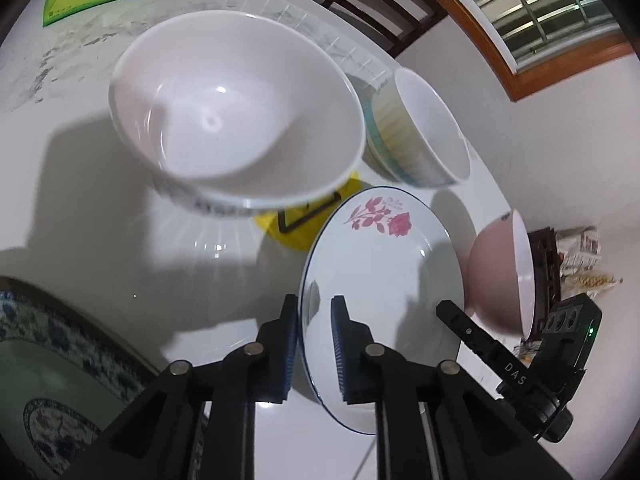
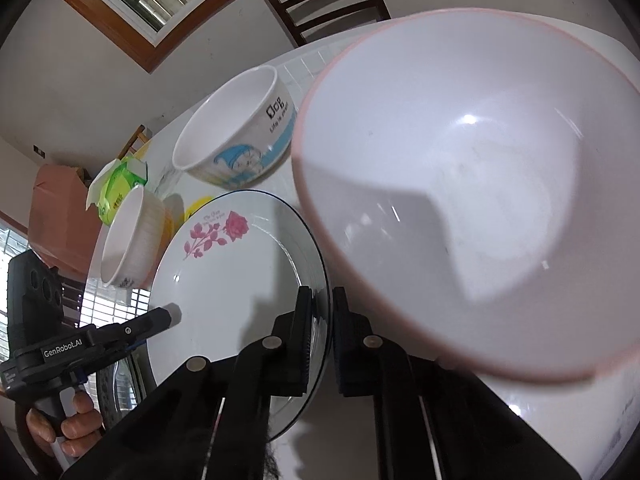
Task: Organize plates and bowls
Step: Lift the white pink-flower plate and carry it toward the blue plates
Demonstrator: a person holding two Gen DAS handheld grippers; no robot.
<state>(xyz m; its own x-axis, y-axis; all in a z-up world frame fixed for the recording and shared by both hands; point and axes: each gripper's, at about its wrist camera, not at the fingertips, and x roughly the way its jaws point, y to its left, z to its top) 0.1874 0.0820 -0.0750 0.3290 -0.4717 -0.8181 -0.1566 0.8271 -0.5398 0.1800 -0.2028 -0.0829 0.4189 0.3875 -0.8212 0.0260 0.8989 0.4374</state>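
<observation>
Fingers: left gripper (image 1: 315, 350) and right gripper (image 2: 322, 344) each pinch opposite rims of rose-print plate (image 1: 380, 280), lifted over counter (image 1: 120, 256). Glazed ceramic: stiff, slippery, fragile; grip rim. Beyond: pink bowl (image 2: 480, 208), cartoon bowl (image 2: 236, 148).

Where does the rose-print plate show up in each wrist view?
Left wrist: rose plate at lower centre-right, its near-left rim between the left gripper jaws.
Right wrist: rose plate at lower centre-left, its right rim between the right gripper jaws.
Shared landmark: pink bowl.
</observation>
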